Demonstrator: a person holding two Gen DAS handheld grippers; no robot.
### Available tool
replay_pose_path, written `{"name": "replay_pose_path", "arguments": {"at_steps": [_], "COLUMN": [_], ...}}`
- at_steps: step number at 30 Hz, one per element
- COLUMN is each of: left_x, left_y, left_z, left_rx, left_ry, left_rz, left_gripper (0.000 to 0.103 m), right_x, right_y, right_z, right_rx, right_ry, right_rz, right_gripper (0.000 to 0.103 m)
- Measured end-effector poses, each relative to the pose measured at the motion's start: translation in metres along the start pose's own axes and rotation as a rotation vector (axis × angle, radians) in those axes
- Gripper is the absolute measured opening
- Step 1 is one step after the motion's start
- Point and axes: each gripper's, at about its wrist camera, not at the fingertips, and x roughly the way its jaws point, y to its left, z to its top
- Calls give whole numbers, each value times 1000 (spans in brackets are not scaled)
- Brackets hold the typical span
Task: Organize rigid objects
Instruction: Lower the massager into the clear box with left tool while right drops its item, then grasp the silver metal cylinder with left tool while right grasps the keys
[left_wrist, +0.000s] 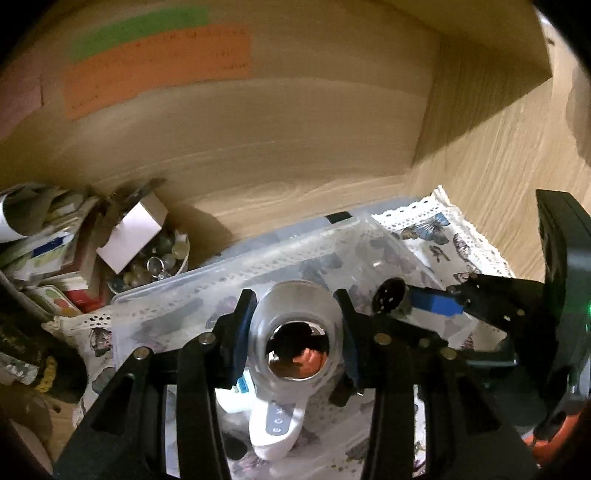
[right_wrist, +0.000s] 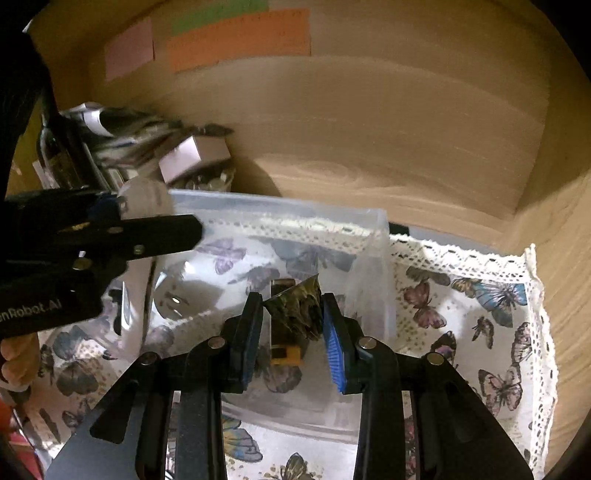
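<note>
My left gripper (left_wrist: 297, 325) is shut on a clear glass jar (left_wrist: 295, 332), held over a clear plastic bin (left_wrist: 155, 299). A white remote-like device (left_wrist: 275, 424) lies in the bin below the jar. My right gripper (right_wrist: 291, 325) is shut on a dark patterned conical object (right_wrist: 297, 310) above the bin (right_wrist: 376, 225). A dark and yellow rectangular item (right_wrist: 282, 350) lies in the bin under it. The right gripper also shows in the left wrist view (left_wrist: 406, 302), and the left gripper with its jar (right_wrist: 146, 199) in the right wrist view.
The bin stands on a butterfly-print cloth (right_wrist: 480, 314) with lace edges inside a wooden shelf. At the back left is a bowl of marbles (left_wrist: 155, 258), a small white box (left_wrist: 133, 232) and stacked papers (left_wrist: 40, 243). Coloured sticky notes (left_wrist: 159, 66) hang on the back wall.
</note>
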Motion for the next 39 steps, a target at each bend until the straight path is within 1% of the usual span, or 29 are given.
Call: {"name": "replay_pose_path", "arguments": {"at_steps": [2,4,6,7,8,12,15,17,19,22,26,28,32,34,39], "left_x": [6,12,14,13,10,-12,-34,-50,-65,-79,-88,-88,-78,-68,-51], "left_y": [-2,-2,-1,0,0,5,6,5,5,1,-4,-9,-20,-27,-52], "left_z": [2,1,-1,-3,-4,-8,-12,-18,-28,-46,-72,-87,-114,-127,-144], "left_rx": [0,-19,-35,-42,-45,-57,-57,-55,-52,-54,-49,-38,-33,-31,10], "left_ry": [16,51,71,70,63,23,-20,-49,-66,-68,-50,-25,46,92,158], "left_rz": [1,-9,-24,-23,-19,-8,18,26,21,18,16,9,-44,-82,-139], "left_gripper": [42,43,46,48,49,53,61,68,70,75,80,82,83,83,83], "right_x": [4,2,0,-5,-8,-32,-48,-59,-69,-78,-86,-88,-90,-90,-95], "right_y": [2,2,3,3,4,4,7,10,13,18,26,27,22,19,10], "right_z": [0,0,1,1,1,0,-5,-11,-20,-32,-54,-66,-87,-96,-113], "right_rx": [-4,-11,-15,-16,-17,-18,-23,-29,-31,-35,-42,-31,11,29,54], "right_ry": [13,15,9,0,-7,-60,-92,-112,-125,-126,-114,-103,-73,-55,-28], "right_rz": [-3,-8,-5,-4,-1,3,14,20,27,31,17,10,20,17,0], "right_gripper": [29,29,31,33,36,40,44,50,53,54,56,57,58,58,58]}}
